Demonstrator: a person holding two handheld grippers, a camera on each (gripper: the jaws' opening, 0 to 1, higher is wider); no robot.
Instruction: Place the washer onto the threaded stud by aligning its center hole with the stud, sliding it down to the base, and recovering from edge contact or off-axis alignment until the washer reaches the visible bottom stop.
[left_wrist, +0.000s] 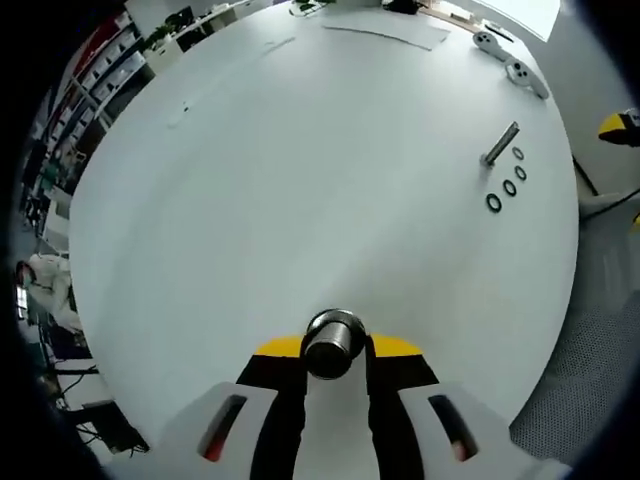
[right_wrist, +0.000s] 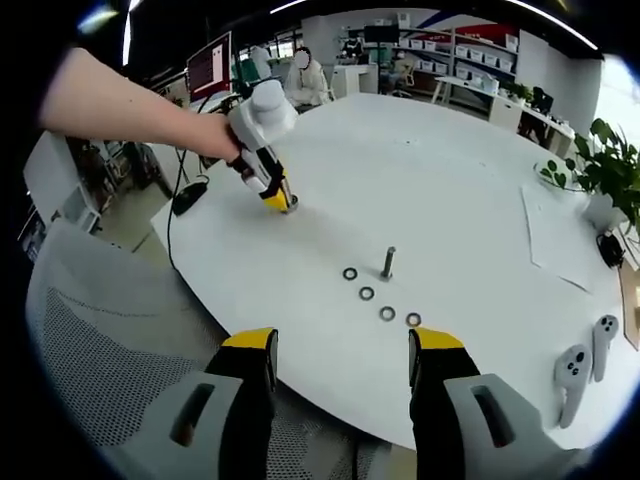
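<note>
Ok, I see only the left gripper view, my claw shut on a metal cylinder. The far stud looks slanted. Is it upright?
Observer: Yes, in the right gripper view the stud stands upright on the table.
Operator: Does the right claw hold a washer?
Observer: No, the right claw is open and empty, near the table edge.
Operator: Any washer on the stud?
Observer: None; four washers lie flat in a row beside it.
</note>
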